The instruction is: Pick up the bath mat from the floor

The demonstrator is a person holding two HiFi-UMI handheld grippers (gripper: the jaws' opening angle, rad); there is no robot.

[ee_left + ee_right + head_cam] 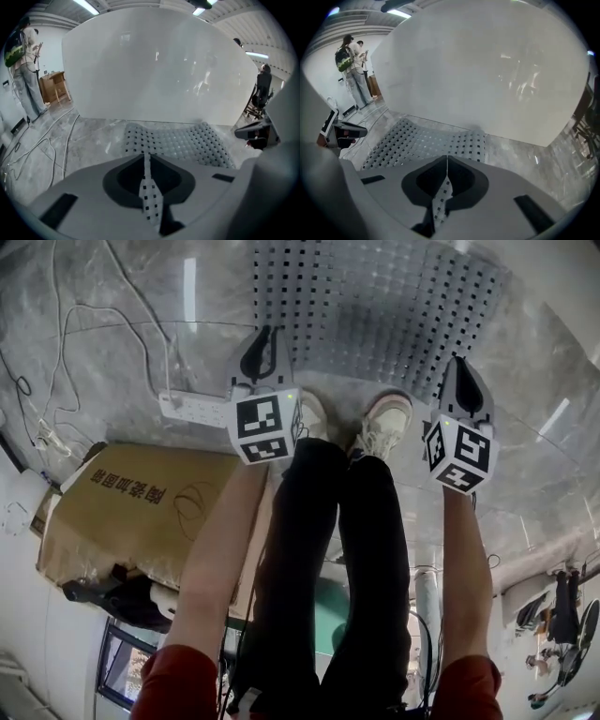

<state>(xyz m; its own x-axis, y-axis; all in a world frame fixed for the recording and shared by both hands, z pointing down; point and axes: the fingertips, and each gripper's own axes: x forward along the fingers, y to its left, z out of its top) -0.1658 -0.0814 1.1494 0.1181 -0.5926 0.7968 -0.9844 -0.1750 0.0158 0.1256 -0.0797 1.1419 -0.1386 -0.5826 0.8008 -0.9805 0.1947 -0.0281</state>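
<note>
Bath mat [375,315]: grey, punched with rows of small square holes, flat on the marble floor [112,352] just ahead of your sneakers [384,423]. No brand or label shows on it.

Only writing in view: dark characters printed on the cardboard box [141,512] at your left. They sit upside down in the head view and are too soft to read. The marker cube [265,427] on each gripper carries a black-and-white square pattern, no text.

Hard to see: the head view cuts the mat off at the top, and the grippers cover its near edge. In the gripper views a white panel [159,65] blocks everything beyond the mat.

Left gripper [265,343] has its jaws pressed together on a strip of the mat's near edge, near the left corner. The perforated strip runs up between the jaws in the left gripper view [146,157].

Right gripper [459,367] is likewise clamped on the near edge at the right corner [446,161].

A white power strip [192,409] with loose cables [84,324] lies left of the mat.
</note>
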